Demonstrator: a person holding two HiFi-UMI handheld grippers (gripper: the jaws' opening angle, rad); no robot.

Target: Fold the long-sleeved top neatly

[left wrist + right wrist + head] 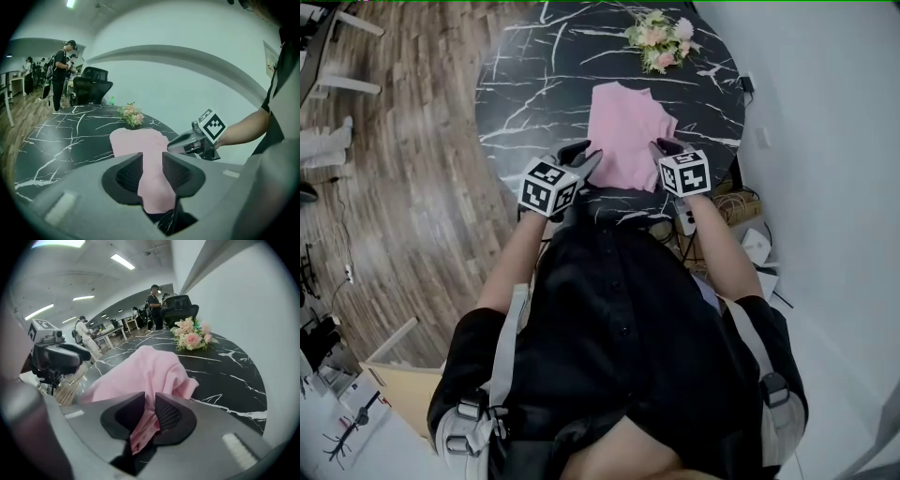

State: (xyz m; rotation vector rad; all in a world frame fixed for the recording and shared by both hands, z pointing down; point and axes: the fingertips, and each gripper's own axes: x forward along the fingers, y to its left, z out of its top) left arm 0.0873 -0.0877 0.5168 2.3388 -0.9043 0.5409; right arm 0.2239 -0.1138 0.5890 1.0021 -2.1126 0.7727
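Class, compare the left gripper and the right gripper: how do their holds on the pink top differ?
The left gripper pinches a smooth band of the pink top; the right gripper pinches a crumpled bunch. The left gripper's jaws stand wider apart than the right gripper's. Both are shut on the top's near edge.

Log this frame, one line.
left gripper: shut on pink top | right gripper: shut on pink top | pink top: on black table, near edge pinched

Round black worktop [534,84], veined white like marble; a pink top [623,145] lies on it from the centre toward 6 o'clock, reaching the near rim; flowers [661,39] rest at 1 o'clock, apart from it.
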